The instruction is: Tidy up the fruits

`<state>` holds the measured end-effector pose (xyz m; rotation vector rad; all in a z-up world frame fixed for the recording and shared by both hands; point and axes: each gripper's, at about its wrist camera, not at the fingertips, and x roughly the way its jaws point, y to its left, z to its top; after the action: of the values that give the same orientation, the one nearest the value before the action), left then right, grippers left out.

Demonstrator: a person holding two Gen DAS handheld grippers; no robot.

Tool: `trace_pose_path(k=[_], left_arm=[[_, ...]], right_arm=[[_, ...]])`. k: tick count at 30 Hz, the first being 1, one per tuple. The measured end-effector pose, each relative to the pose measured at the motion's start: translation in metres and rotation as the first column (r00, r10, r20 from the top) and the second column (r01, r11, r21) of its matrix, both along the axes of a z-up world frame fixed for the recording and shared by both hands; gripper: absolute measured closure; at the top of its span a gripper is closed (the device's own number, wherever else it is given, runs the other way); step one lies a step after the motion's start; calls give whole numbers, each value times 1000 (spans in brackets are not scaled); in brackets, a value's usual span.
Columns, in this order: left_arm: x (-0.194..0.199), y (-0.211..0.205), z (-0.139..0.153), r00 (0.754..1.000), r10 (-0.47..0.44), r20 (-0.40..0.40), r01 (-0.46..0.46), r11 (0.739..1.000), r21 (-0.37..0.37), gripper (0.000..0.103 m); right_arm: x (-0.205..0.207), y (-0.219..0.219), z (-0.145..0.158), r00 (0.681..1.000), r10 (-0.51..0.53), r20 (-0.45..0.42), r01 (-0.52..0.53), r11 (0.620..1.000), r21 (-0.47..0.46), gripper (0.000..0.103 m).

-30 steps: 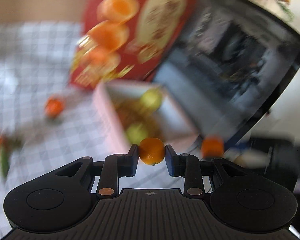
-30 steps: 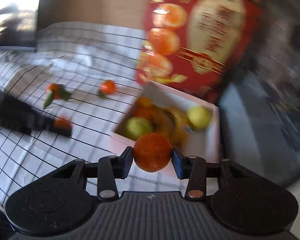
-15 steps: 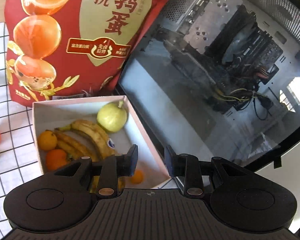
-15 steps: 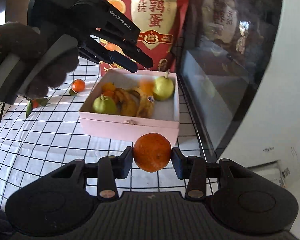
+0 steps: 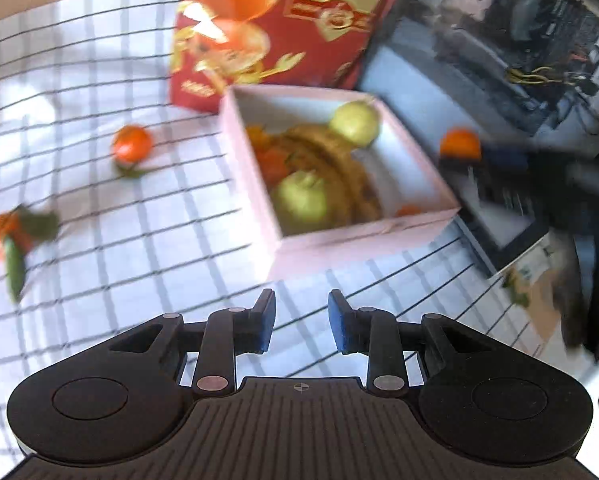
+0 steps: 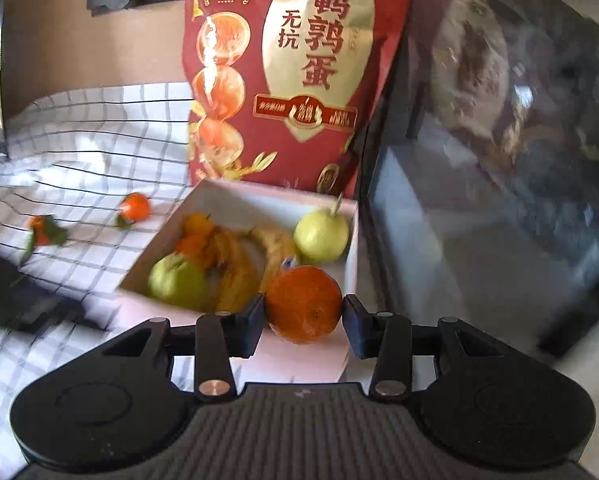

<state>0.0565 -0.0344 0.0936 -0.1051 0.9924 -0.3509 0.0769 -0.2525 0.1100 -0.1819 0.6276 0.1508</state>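
Mostly done: shallow pink cardboard box [image 6: 351,240] holds pears, bananas, small oranges; right gripper [image 6: 303,316] clamps round orange mandarin [image 6: 304,304] at box's near edge, left gripper [image 5: 301,320] apart, empty, w/ two leafy mandarins [image 5: 132,148] left on checked cloth [image 5: 99,208] far-left.

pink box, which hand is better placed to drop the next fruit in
Right. The right gripper is shut on an orange right at the pink box; the left gripper is empty over the cloth.

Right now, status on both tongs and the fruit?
Left tongs open, nothing between them. Right tongs clamped on an orange over the pink box. Two tangerines loose on the checked cloth. Path clear.
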Motion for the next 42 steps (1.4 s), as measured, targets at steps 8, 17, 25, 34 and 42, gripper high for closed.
trace_pose_path(k=[8,17,25,34,42], left_arm=[[-10,30,6,995,103,17,-103,994,34,70],[-13,56,5,983,180,42,-183,980,84,70],[-2,115,1,928,308,211,-338,933,123,70],[41,151,-18,912,274,306,-353,903,244,69],[65,161,-41,939,245,242,-306,916,260,67]], right_arm=[[42,8,-6,999,19,-30,-18,1000,20,48],[33,60,-2,986,160,-42,-157,986,53,47],[13,111,0,958,276,-78,-272,960,58,47],[-33,141,-22,927,347,-143,-348,937,20,46],[-40,133,-24,949,284,-137,-288,958,-4,46]])
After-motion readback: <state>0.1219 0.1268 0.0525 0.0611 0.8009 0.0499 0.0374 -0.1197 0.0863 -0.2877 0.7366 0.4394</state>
